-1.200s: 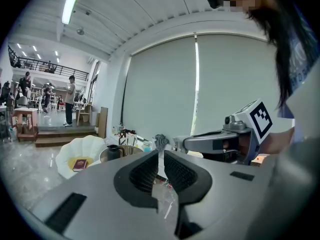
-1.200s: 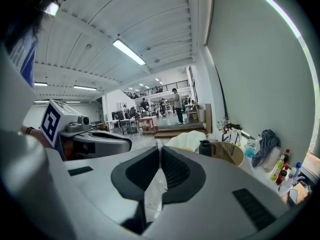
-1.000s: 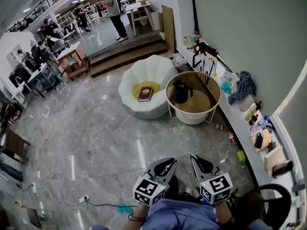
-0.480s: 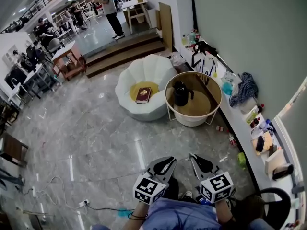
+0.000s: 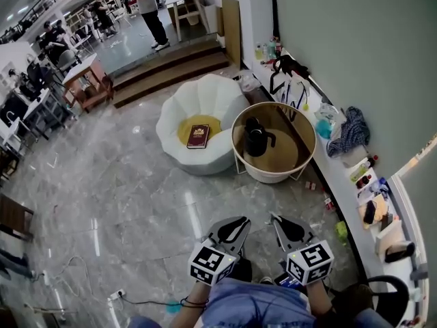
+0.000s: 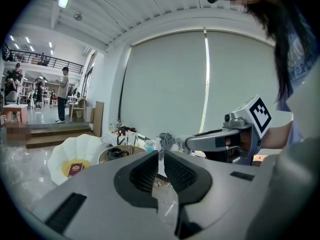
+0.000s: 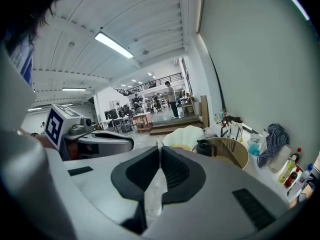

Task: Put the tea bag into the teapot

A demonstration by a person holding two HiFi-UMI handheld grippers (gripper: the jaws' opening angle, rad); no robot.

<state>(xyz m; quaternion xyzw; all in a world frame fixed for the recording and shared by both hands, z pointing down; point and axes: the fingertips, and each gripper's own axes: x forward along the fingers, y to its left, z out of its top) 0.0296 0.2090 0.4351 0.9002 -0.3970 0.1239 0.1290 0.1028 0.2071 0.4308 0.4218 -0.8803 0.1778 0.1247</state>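
Note:
A black teapot (image 5: 256,141) stands on a round wooden-topped side table (image 5: 304,132) by the wall, well ahead of both grippers. My left gripper (image 5: 235,224) and right gripper (image 5: 278,223) are side by side in front of the person's body, pointing toward it. In the left gripper view the left gripper (image 6: 160,154) is shut on a thin clear wrapper (image 6: 168,200), and the teapot (image 6: 116,153) is small beyond it. In the right gripper view the right gripper (image 7: 160,149) is shut on a white tea bag (image 7: 154,190), with the teapot (image 7: 202,148) just past the tips.
A white petal-shaped chair (image 5: 218,98) holding a dark red book (image 5: 198,136) stands left of the table. A long white ledge (image 5: 341,176) with bottles, a blue cloth and clutter runs along the wall. Steps (image 5: 171,70) rise at the back. A cable lies lower left.
The table, teapot and chair have slid down and toward me in the head view as the person walks closer. Both grippers keep their place in the view, still shut.

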